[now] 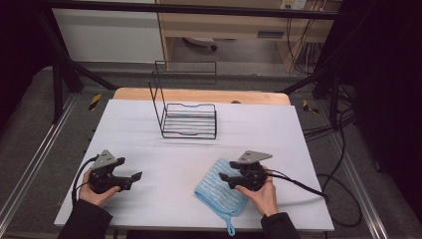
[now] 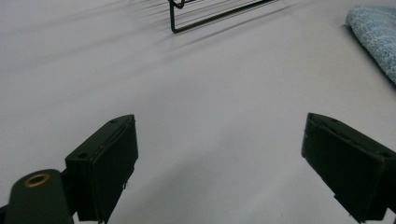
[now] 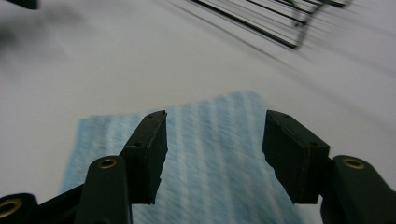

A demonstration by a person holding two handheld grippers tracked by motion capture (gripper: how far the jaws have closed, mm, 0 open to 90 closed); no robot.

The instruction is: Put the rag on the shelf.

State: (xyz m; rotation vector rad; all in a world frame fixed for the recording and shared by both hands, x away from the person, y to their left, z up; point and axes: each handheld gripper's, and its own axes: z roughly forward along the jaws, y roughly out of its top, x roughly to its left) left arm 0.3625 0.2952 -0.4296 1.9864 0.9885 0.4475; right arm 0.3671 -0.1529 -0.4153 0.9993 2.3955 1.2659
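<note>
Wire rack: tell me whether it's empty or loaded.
Empty. The wire rack stands upright on the table with bare wires; the blue cloth lies apart, nearer the person.

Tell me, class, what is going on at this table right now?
A person holds a gripper in each hand over a white table. The right gripper hangs over a folded blue striped cloth near the front edge, its jaws apart with nothing pressed between them. The left gripper sits open above bare table, apart from the cloth. A black wire rack stands empty toward the back.
</note>
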